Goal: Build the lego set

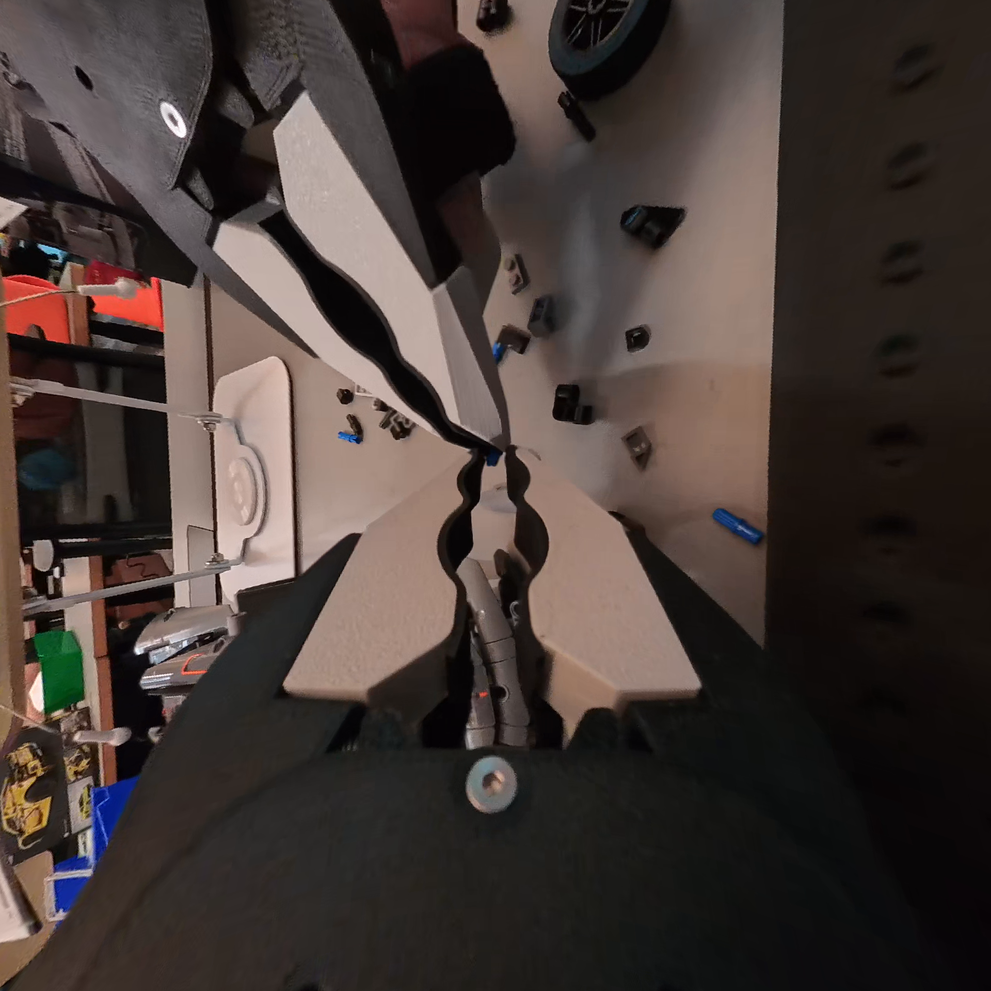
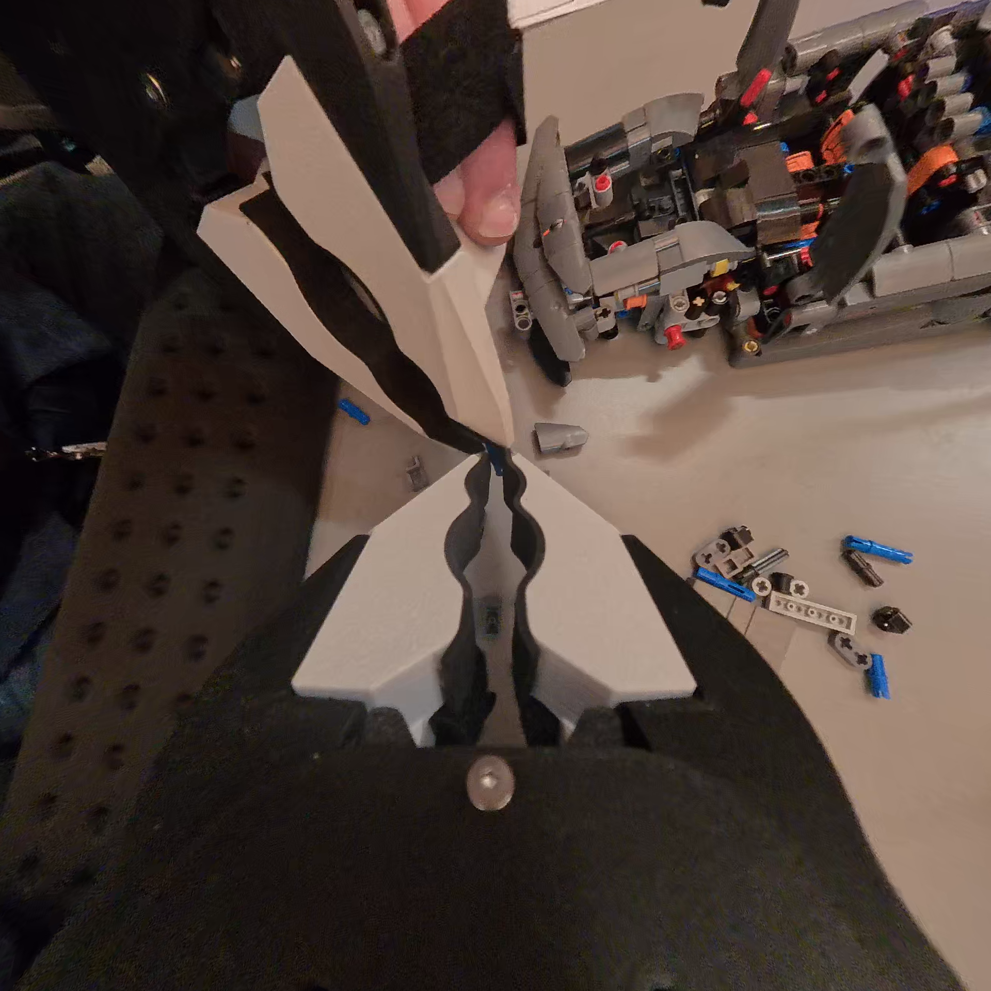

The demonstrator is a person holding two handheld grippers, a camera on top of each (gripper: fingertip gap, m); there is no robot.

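My left gripper (image 1: 492, 457) and right gripper (image 2: 494, 462) meet tip to tip above the white table (image 2: 697, 456). A small blue pin (image 1: 492, 457) sits between the tips; it also shows in the right wrist view (image 2: 495, 460). Both pairs of jaws are nearly closed, and each seems to pinch one end of the pin. The right gripper reaches in from the upper left in the left wrist view (image 1: 482, 441), and so does the left gripper in the right wrist view (image 2: 485, 444). The partly built grey car model (image 2: 751, 225) stands at the back right.
Loose parts (image 2: 793, 595) lie to the right, with a grey curved piece (image 2: 560, 437) and a spare blue pin (image 2: 354, 412) near the tips. A black perforated board (image 2: 161, 482) borders the table. A wheel (image 1: 600, 37) and small black pieces (image 1: 571, 402) are scattered about. Only a small space, under 4 cm, lies between the two pairs of fingers.
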